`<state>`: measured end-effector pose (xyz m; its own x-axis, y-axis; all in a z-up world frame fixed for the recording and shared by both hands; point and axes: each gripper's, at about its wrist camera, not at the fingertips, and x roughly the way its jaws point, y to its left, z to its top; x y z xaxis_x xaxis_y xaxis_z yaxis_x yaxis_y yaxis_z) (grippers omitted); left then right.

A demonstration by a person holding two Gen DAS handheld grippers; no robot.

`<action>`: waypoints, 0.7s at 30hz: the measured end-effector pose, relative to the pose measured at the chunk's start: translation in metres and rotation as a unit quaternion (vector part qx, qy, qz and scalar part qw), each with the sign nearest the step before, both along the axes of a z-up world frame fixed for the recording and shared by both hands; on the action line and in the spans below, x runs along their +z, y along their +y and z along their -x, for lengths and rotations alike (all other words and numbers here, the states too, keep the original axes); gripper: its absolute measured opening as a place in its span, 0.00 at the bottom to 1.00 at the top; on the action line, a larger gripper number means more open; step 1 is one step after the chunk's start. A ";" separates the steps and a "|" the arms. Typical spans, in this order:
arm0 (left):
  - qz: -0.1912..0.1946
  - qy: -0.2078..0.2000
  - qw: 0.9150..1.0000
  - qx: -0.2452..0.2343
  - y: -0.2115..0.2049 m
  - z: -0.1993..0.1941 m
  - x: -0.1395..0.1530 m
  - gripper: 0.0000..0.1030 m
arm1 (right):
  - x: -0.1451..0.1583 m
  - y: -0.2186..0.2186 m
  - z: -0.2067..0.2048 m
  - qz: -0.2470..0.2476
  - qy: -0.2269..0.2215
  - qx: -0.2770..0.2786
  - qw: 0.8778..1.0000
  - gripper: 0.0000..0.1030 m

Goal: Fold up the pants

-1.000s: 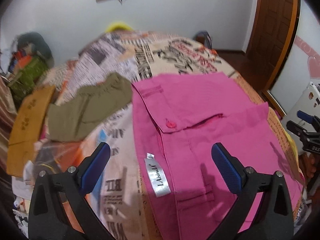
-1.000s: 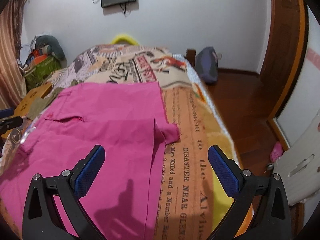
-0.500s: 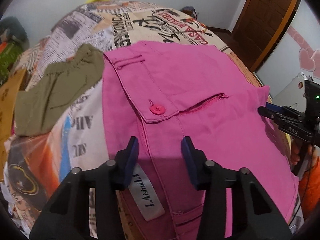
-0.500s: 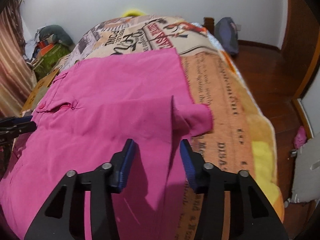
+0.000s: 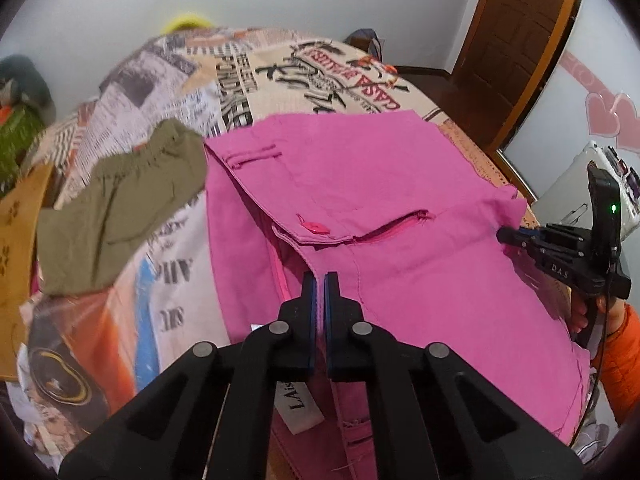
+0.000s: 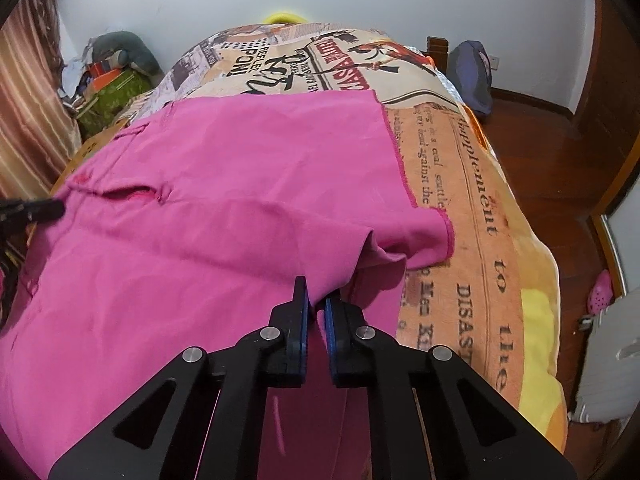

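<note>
Bright pink pants (image 5: 380,208) carry a darker pink button (image 5: 314,226) and a white label (image 5: 298,406) with black lettering. The bedspread (image 6: 472,184) shows newspaper print in cream, orange and yellow. Left lies an olive-green garment (image 5: 120,204).

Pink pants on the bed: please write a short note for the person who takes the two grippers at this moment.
Left gripper: fingers shut on the pink pants at the near waistband, by the white label.
Right gripper: fingers shut on the pants' near hem end.
The pants lie spread across the printed bedspread, near edge pinched up at both ends. An olive garment lies beside the waistband, apart from the job.
Done: both grasps taken.
Left: probably carry the near edge over to the far edge for the first fold, then fold again and smooth.
</note>
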<state>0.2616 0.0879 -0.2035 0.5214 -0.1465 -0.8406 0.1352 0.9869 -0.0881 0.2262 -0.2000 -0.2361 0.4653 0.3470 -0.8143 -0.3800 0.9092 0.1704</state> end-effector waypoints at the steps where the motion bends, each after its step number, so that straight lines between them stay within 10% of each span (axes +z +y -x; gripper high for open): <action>1: -0.005 0.000 1.000 0.000 0.000 0.000 0.001 0.02 | -0.001 -0.001 0.002 -0.001 0.004 0.002 1.000 0.06; 10: -0.017 0.042 0.999 0.015 0.008 -0.010 -0.033 0.07 | -0.001 -0.001 0.005 -0.008 0.025 -0.003 1.000 0.08; 15: -0.019 0.033 0.999 0.022 0.010 -0.006 -0.021 0.44 | 0.009 -0.009 0.011 0.000 0.022 -0.005 1.000 0.22; 21: -0.009 0.009 1.000 0.026 0.016 -0.015 0.000 0.46 | 0.036 -0.027 0.003 -0.038 -0.001 -0.031 0.999 0.34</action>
<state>0.2764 0.1041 -0.2035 0.5128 -0.1051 -0.8521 0.0832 0.9939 -0.0725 0.2232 -0.2267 -0.1996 0.4904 0.3785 -0.7850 -0.3231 0.9155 0.2395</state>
